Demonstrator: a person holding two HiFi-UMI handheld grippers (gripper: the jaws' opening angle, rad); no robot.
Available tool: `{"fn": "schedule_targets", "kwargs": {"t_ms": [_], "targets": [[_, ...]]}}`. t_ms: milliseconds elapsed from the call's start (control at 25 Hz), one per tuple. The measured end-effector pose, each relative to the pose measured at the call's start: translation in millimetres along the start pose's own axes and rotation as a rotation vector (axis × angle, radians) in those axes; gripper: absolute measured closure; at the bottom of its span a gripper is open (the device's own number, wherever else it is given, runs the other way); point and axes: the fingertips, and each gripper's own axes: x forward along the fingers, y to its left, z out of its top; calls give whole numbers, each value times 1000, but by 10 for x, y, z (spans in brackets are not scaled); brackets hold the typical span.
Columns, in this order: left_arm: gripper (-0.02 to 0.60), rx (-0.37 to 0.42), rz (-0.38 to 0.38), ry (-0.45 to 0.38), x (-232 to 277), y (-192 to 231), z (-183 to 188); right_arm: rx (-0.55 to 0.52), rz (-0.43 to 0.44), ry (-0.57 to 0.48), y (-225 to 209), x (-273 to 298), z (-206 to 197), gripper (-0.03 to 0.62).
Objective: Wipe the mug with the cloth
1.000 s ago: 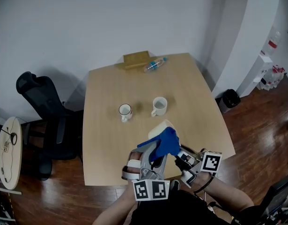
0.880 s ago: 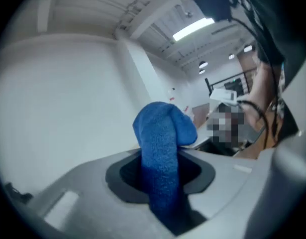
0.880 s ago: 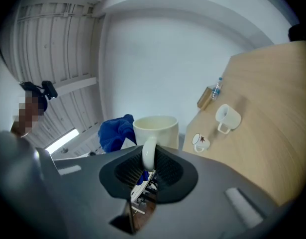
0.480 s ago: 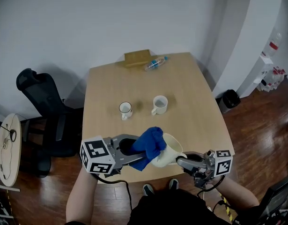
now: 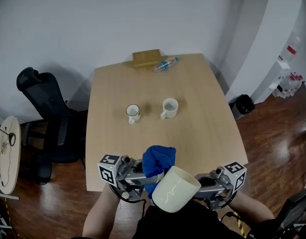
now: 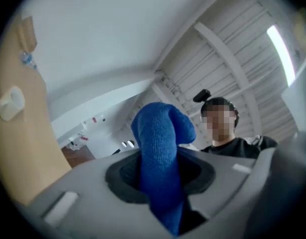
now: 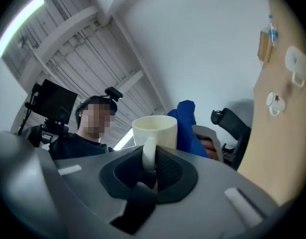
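Observation:
A cream mug [image 5: 175, 195] hangs in the air over the table's near edge, close under the head camera. My right gripper [image 5: 201, 183] is shut on its handle [image 7: 149, 153], with the mug body [image 7: 155, 128] upright beyond the jaws. My left gripper [image 5: 139, 176] is shut on a bunched blue cloth [image 5: 158, 161], which sticks up between its jaws [image 6: 160, 153]. The cloth [image 7: 185, 121] sits just behind the mug on its left side. Whether the two touch I cannot tell.
Two small white mugs [image 5: 133, 112] [image 5: 168, 108] stand mid-table on the wooden table [image 5: 212, 118]. At its far edge lie a plastic bottle [image 5: 165, 63] and a wooden box [image 5: 146, 58]. A black office chair [image 5: 41, 103] and a round side table [image 5: 6, 156] stand on the left.
Both grippers have risen toward the head camera, carrying mug and cloth up off the table. The left gripper rolled over and swung left. The cloth has come off the mug's top to its far side.

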Motion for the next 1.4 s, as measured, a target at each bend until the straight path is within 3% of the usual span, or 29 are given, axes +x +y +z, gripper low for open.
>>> {"fn": "schedule_targets", "kwargs": {"t_ms": [120, 240, 320, 400, 520, 600, 680, 760, 880, 1000, 1080, 1160, 1240, 1320, 1400], "targets": [[453, -99, -133, -238, 44, -40, -47, 58, 91, -74, 55, 147, 18, 546], [456, -149, -163, -435, 10, -6, -64, 68, 108, -131, 18, 192, 44, 548], [456, -147, -139, -482, 1, 22, -87, 63, 105, -143, 7, 206, 50, 548], [456, -109, -82, -473, -35, 44, -80, 57, 89, -144, -1, 205, 53, 548], [456, 40, 120, -419, -277, 116, 105, 32, 11, -153, -86, 110, 104, 546], [456, 196, 351, -326, -488, 198, 315, 21, -98, -186, -254, -60, 191, 546], [456, 388, 596, -145, -568, 264, 438, 13, -253, -236, -508, -311, 290, 545], [456, 579, 794, 56, -521, 318, 446, 4, -413, -293, -779, -561, 402, 545], [454, 838, 999, 276, -418, 482, 318, 29, -585, -370, -1127, -834, 510, 545], [454, 1120, 1170, 499, -341, 814, 21, 60, -683, -402, -1408, -955, 529, 545], [454, 1280, 1265, 668, -255, 1035, -141, 84, -715, -424, -1548, -970, 517, 545], [454, 1416, 1314, 822, -214, 1220, -272, 124, -717, -460, -1630, -942, 487, 545], [454, 1531, 1342, 913, -217, 1327, -322, 154, -702, -488, -1640, -889, 447, 545], [454, 1567, 1335, 916, -210, 1339, -328, 157, -686, -492, -1600, -839, 424, 545], [454, 1508, 1315, 839, -197, 1273, -270, 140, -681, -476, -1543, -810, 432, 543]]}}
